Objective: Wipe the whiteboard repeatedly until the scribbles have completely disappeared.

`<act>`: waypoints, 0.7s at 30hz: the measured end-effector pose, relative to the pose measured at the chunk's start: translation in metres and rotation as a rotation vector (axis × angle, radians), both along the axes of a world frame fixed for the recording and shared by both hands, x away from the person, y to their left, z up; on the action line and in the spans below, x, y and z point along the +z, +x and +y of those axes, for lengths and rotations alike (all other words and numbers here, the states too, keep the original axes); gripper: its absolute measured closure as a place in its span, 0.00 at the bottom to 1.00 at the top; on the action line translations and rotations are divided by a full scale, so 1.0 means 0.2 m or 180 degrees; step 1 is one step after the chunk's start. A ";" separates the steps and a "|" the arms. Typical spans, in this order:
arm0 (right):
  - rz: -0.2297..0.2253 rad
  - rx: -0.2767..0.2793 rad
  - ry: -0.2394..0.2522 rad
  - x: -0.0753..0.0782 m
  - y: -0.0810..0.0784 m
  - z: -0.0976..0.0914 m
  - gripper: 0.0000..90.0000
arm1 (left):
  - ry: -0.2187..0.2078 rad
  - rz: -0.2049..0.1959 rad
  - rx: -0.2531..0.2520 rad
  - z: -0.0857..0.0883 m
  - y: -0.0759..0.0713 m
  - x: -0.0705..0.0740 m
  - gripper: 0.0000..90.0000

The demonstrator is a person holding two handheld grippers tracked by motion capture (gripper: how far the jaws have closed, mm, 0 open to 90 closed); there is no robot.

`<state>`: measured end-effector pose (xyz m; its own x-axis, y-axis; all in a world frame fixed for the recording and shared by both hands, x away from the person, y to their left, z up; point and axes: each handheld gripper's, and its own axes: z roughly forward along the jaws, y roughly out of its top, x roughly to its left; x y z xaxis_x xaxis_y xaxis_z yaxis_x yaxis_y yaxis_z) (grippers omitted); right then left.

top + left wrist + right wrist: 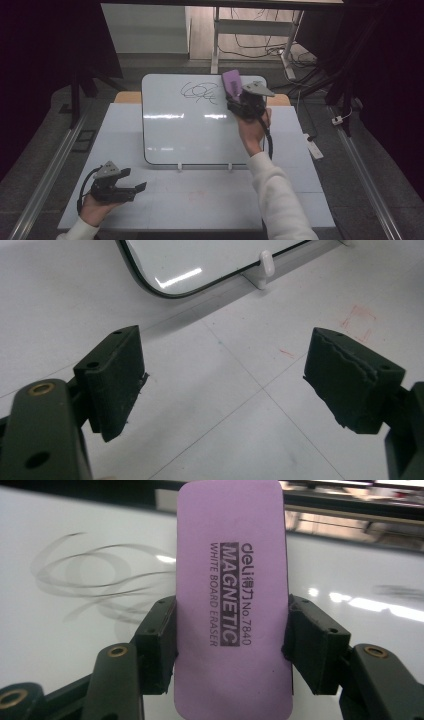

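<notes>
A white board (195, 130) stands tilted on the table, with a black scribble (200, 92) near its top. My right gripper (239, 97) is shut on a purple whiteboard eraser (231, 83), held at the board's upper right, just right of the scribble. In the right gripper view the eraser (232, 600) is clamped between both pads, with the scribble (95, 575) to its left. My left gripper (131, 181) rests low over the table's front left, jaws wide apart and empty. In the left gripper view its pads (117, 380) frame bare table, with the board's lower corner (165, 285) ahead.
The white table (200, 200) has faint red marks (357, 322) on it. Two small white feet (180, 166) prop the board's lower edge. A desk frame and cables (260, 45) stand behind the table. A power strip (315, 147) lies right of it.
</notes>
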<state>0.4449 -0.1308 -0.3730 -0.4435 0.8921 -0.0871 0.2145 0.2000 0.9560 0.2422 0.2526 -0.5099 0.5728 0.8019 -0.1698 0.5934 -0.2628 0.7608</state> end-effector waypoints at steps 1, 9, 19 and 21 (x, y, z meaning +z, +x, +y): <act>0.0002 0.0075 -0.0028 -0.01 -0.01 0.05 0.45 | 0.0000 0.0002 0.0001 0.00 0.00 0.00 0.19; 0.0056 0.0509 -0.0207 -0.07 -0.06 0.26 0.45 | -0.0007 0.0004 0.0017 0.01 0.00 0.00 0.19; -0.0022 0.0029 -0.0030 0.02 0.01 0.03 0.45 | -0.0010 0.0004 0.0014 0.01 0.00 0.00 0.19; -0.0074 -0.0001 -0.0124 0.01 0.01 0.06 0.45 | -0.0008 0.0001 0.0014 0.01 0.00 0.00 0.19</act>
